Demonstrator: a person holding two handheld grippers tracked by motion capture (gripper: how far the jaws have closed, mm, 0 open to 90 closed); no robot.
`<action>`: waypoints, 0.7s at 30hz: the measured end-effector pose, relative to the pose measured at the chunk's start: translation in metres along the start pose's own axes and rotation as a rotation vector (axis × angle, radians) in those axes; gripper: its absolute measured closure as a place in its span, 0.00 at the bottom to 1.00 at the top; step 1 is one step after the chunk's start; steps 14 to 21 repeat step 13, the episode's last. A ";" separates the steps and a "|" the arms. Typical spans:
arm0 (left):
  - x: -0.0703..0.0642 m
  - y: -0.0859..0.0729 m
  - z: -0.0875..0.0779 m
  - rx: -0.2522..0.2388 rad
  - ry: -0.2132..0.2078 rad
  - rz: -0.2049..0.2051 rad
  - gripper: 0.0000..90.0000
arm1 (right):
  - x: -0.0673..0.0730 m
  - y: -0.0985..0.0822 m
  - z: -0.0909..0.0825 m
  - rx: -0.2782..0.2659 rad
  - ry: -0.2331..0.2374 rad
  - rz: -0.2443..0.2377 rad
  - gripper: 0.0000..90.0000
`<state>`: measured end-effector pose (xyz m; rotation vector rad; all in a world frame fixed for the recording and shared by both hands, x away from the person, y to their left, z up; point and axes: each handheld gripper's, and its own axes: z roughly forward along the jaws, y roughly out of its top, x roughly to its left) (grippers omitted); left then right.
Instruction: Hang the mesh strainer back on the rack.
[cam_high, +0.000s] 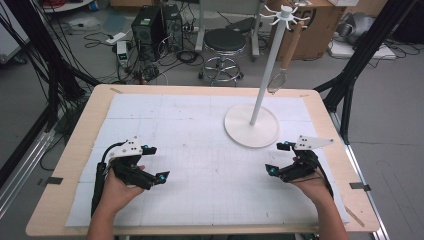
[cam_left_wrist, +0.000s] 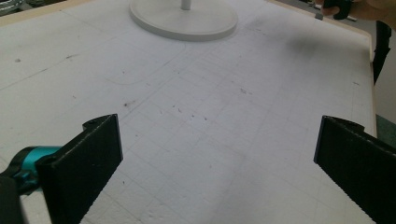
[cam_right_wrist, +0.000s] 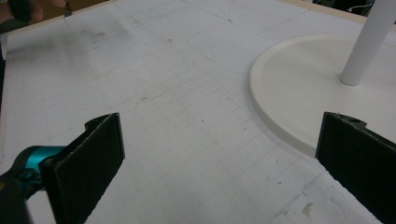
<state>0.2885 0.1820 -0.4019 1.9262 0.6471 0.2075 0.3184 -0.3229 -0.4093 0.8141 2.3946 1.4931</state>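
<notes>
A white metal stand (cam_high: 251, 125) with a round flat base and a thin upright pole stands on the worktop (cam_high: 75, 150) toward its far right corner, on the white gridded sheet (cam_high: 190, 150) that covers most of the wooden top. From one of the hooks at the pole's crown hangs a wire whisk with a pale wooden handle (cam_high: 285, 60), head down, clear of the sheet; its wire loops are small and hard to make out. In the left gripper view the stand's base (cam_left_wrist: 184, 21) is cut off at the top edge, and in the right gripper view the base (cam_right_wrist: 299, 88) runs behind the far finger.

The left gripper (cam_high: 156, 162) sits near the worktop's near left edge, its fingers spread wide with nothing between them. The right gripper (cam_high: 278, 158) sits near the near right edge, just beside the stand's base, fingers likewise wide apart and empty.
</notes>
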 end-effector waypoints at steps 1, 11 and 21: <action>0.000 0.000 0.000 0.002 -0.002 -0.001 0.02 | 0.000 0.000 0.000 0.004 0.003 0.000 0.00; 0.001 -0.001 0.002 0.005 0.002 -0.007 0.02 | 0.000 -0.001 0.001 0.006 0.007 -0.001 0.00; 0.001 -0.001 0.002 0.004 0.003 -0.007 0.02 | 0.000 -0.001 0.000 0.007 0.010 0.003 0.00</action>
